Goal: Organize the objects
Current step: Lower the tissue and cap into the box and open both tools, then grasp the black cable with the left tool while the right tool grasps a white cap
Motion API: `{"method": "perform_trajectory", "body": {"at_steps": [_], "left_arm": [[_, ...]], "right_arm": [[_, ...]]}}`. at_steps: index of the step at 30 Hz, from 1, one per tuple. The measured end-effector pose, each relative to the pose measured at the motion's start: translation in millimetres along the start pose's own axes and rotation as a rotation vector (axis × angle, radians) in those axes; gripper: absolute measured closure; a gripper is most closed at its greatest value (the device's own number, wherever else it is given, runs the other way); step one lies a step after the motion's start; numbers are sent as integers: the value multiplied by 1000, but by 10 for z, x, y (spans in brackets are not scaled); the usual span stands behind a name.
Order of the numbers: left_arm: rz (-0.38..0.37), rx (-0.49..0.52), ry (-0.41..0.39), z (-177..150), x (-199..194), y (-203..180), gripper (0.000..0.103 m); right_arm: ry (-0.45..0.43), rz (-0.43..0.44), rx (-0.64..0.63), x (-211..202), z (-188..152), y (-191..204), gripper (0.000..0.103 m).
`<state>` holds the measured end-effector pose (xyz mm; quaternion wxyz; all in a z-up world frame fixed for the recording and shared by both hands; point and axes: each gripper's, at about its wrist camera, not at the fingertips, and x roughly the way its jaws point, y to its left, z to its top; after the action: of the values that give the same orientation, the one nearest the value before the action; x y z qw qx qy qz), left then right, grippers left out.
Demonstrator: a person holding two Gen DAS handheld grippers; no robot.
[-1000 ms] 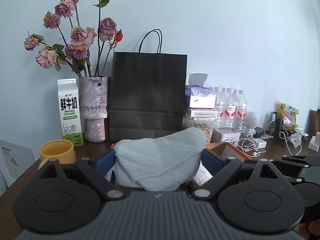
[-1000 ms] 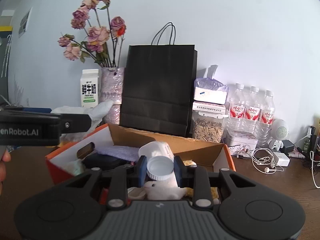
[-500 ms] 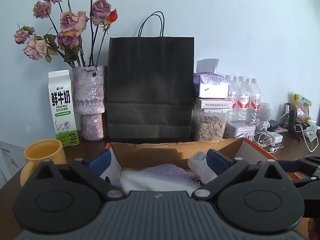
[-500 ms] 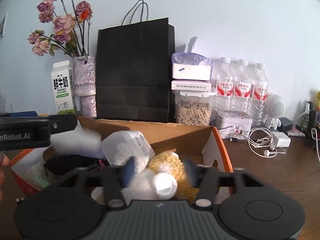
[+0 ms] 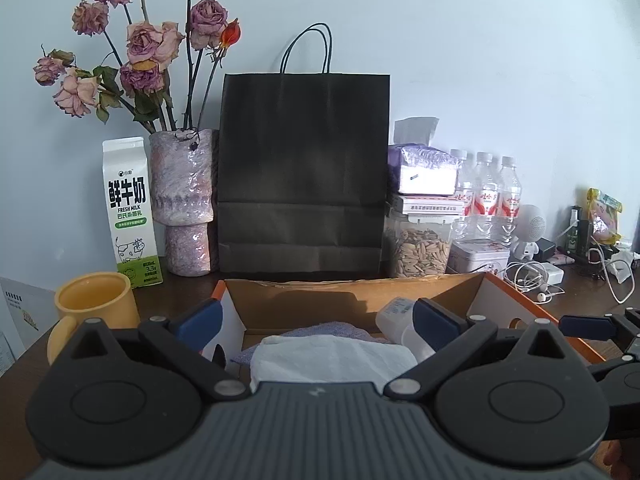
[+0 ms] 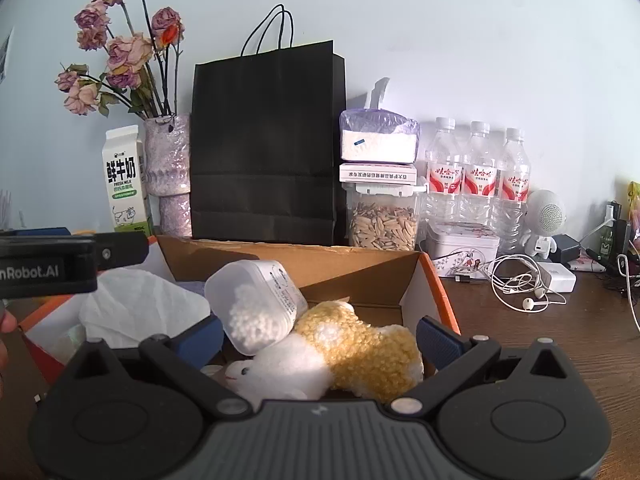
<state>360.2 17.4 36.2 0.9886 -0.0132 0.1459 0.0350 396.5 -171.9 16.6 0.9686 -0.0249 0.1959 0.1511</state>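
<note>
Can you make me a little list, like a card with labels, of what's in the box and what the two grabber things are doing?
Box: orange cardboard box, open on a brown table
In the box: white tissue, clear tub of white beads, yellow and white plush toy
Left tool: open over the tissue, gripping nothing
Right tool: jaws just opened wide, gripping nothing, plush toy and tub between the jaws
Behind the box: black paper bag, milk carton, dried roses in a vase
Beside the box: yellow mug
</note>
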Motion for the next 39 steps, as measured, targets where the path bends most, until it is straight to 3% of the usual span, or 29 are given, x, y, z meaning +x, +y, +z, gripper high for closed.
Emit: {"method": "perform_trajectory", "body": {"at_steps": [13,21,24,27,29,34,39], "left_arm": [[-6,1,-34,-201,-628,238,0],[-2,-4,56,-537,-900,456,0],[5,-17,124,-681,-934,569,0],[10,-28,137,-747,-1032,664,0],[5,-36,150,-792,-1079,713,0],[6,-60,202,-892,-1091,801,0],[0,-73,201,-889,-1102,820,0]], "right_arm": [[-94,35,-47,-616,-151,207,0],[-24,72,-115,-850,-383,512,1],[24,116,-137,-882,-483,640,6],[64,157,-163,-887,-550,770,7],[96,184,-172,-864,-582,845,14],[188,229,-179,-708,-637,1008,43],[240,231,-145,-553,-645,1070,62]]}}
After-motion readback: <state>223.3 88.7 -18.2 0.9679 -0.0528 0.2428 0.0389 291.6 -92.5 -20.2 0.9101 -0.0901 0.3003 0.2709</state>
